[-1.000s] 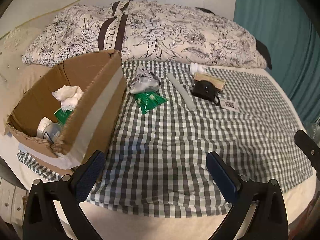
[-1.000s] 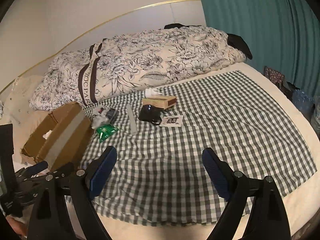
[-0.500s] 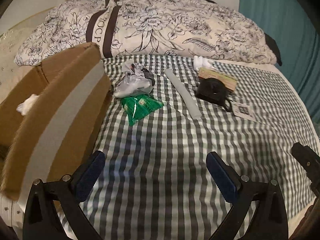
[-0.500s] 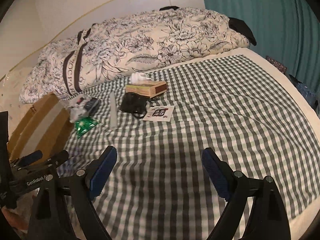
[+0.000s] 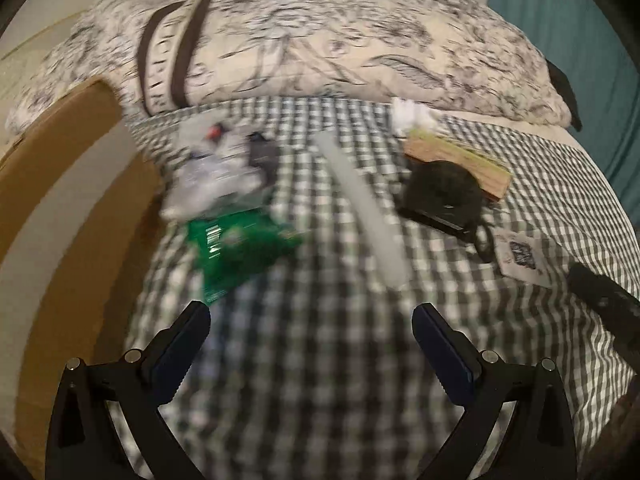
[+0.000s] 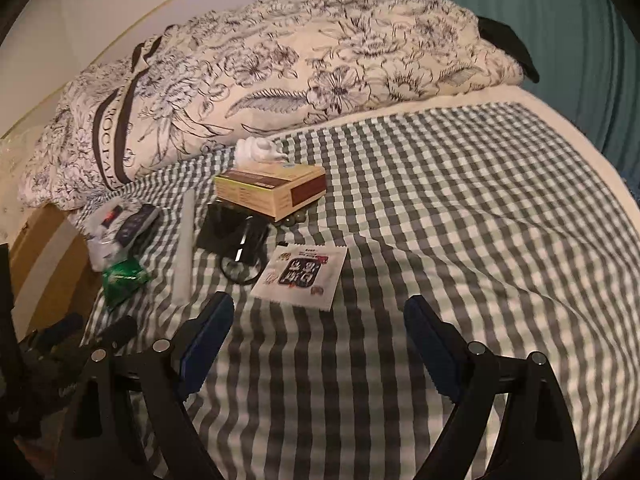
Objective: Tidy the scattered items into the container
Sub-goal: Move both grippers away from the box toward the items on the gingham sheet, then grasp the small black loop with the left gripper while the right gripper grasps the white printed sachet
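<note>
Two grippers hang over the checked cloth [image 6: 440,208], both spread wide and holding nothing: the left gripper [image 5: 310,344] above bare cloth just short of the green packet [image 5: 244,248], the right gripper [image 6: 318,334] just short of the white sachet [image 6: 302,272]. The box [image 5: 60,220] stands at the cloth's left edge, its taped side facing the clutter; the left view shows it large but blurred, the right view only a sliver of it. The scattered things lie together between box and quilt [image 6: 280,68]: a tan carton [image 6: 272,190] resting on a black pouch [image 6: 234,230], a long white strip [image 6: 185,248], a clear bag [image 6: 108,232] with a dark remote [image 6: 138,222], and a tissue wad [image 6: 258,150]. Only the right view shows the sachet's print sharply and the left gripper's tips at lower left. Since a second ago both grippers have moved in toward the items, and the box's inside has gone from the left view.
</note>
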A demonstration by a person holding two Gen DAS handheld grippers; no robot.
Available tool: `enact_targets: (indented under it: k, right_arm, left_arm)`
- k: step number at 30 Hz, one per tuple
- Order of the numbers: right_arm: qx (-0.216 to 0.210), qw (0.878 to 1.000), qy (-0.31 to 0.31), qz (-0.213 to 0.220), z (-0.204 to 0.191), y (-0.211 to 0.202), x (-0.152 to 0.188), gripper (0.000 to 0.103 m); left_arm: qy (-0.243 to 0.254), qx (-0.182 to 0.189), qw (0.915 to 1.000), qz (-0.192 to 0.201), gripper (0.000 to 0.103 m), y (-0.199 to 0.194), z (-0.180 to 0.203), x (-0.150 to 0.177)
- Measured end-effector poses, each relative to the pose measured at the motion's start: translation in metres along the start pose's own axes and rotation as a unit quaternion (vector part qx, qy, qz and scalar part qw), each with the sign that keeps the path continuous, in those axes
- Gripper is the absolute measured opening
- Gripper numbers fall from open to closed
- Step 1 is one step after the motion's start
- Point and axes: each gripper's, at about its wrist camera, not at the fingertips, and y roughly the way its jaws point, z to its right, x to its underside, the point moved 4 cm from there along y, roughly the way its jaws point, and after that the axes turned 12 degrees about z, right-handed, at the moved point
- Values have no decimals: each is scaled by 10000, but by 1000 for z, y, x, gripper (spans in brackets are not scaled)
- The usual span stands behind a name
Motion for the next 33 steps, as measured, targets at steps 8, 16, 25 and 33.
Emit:
enact_targets:
  k: [8,16,25,33]
  right_arm:
    - [63,9999,91,-31,17,13,6,87]
    - [42,9997,254,20,29,15,9,87]
    - [88,9994,317,-69,36,24,14,87]
    - [-39,9997,178,-137,24,35,10,87]
  left_arm:
    - [110,590,9982,78,103,28,51,-21]
    - [-24,835,9965,-59,84,60,74,-25]
    - [377,1170,9923,-141,6,63,88,-20]
    - [164,938,9952,237,4,38,54,-29]
